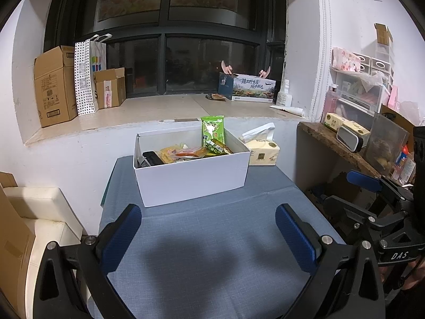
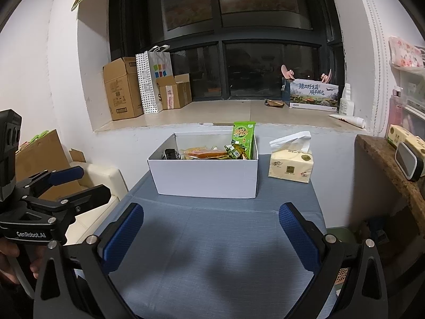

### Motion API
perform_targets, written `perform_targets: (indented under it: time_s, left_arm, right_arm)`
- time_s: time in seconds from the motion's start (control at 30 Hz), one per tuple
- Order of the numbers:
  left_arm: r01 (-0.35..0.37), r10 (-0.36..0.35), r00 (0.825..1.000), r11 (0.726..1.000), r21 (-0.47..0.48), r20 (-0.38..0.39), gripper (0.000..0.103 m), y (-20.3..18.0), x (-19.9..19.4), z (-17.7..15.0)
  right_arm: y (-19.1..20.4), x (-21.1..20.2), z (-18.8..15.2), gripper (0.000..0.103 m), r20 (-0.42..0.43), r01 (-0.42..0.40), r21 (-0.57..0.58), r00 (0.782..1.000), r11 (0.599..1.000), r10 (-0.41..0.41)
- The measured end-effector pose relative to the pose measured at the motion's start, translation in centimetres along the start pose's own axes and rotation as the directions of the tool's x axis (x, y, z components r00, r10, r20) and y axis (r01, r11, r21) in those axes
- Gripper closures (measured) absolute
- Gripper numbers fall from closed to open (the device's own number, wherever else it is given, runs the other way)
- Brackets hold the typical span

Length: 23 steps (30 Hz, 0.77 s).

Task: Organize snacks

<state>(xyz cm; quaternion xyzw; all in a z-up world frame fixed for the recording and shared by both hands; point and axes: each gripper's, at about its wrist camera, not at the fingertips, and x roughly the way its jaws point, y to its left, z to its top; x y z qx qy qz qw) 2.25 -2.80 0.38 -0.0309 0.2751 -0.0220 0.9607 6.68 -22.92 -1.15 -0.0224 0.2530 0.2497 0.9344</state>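
A white box (image 1: 194, 178) stands on the blue-grey table (image 1: 212, 252) and holds several snack packets. A green packet (image 1: 212, 131) stands upright at its back right; orange packets (image 1: 186, 152) and a black item (image 1: 151, 158) lie inside. The box (image 2: 207, 175) and green packet (image 2: 243, 137) also show in the right wrist view. My left gripper (image 1: 208, 235) is open and empty, hovering over the table short of the box. My right gripper (image 2: 211, 235) is open and empty, likewise short of the box.
A tissue pack (image 1: 263, 152) sits right of the box. A wooden shelf (image 1: 337, 146) with clutter is at the right. The windowsill (image 1: 159, 109) behind holds cardboard boxes (image 1: 55, 85), a paper bag and a printed box (image 1: 249, 87). A cream seat (image 1: 39, 212) is at the left.
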Motion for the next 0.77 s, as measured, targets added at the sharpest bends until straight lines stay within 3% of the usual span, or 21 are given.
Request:
perform_targets:
  time_s: [0.77]
  left_arm:
    - [0.005, -0.005, 1.0, 1.0, -0.011, 0.004, 0.0, 0.18, -0.27, -0.04]
  right_arm:
    - [0.12, 0.06, 0.0, 0.0, -0.002, -0.004, -0.008, 1.0, 1.0, 0.004]
